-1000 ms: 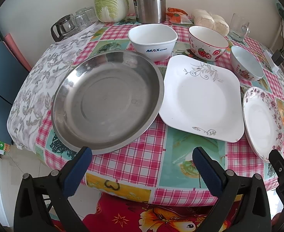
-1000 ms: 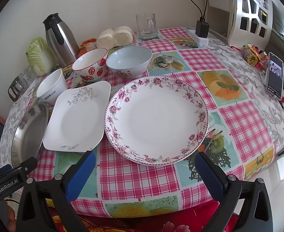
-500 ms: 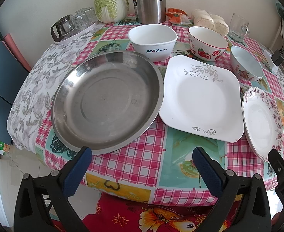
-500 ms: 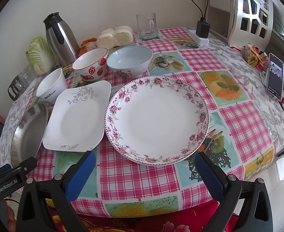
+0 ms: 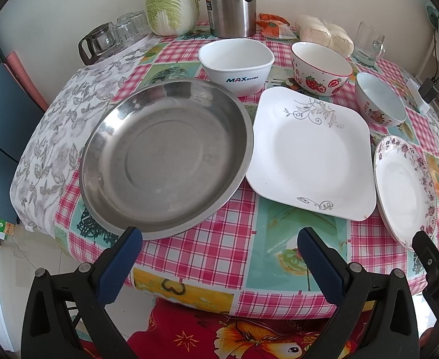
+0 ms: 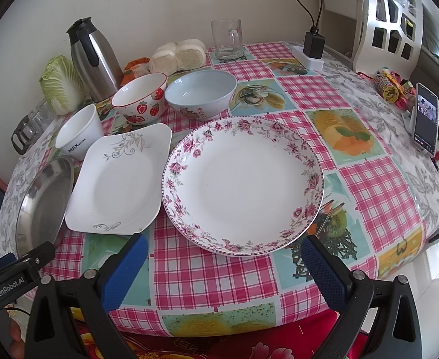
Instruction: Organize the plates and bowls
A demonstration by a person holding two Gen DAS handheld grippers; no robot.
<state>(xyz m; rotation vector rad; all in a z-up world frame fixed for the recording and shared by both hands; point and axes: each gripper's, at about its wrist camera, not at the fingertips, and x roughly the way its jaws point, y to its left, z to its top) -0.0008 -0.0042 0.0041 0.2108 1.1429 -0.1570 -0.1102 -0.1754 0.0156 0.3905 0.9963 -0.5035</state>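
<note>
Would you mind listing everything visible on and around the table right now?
steel pan: 1, silver, front left
square plate: 1, white, front middle
floral plate: 1, white with pink rim, front right
MAX bowl: 1, white, behind the pan
strawberry bowl: 1, white and red, middle back
pale bowl: 1, light blue, right of it
flask: 1, steel, by the wall
cabbage: 1, green, back left
buns: bagged, white, back
glass mug: 1, clear, back
phone: 1, propped, far right
left gripper: open, blue pads
right gripper: open, blue pads
</note>
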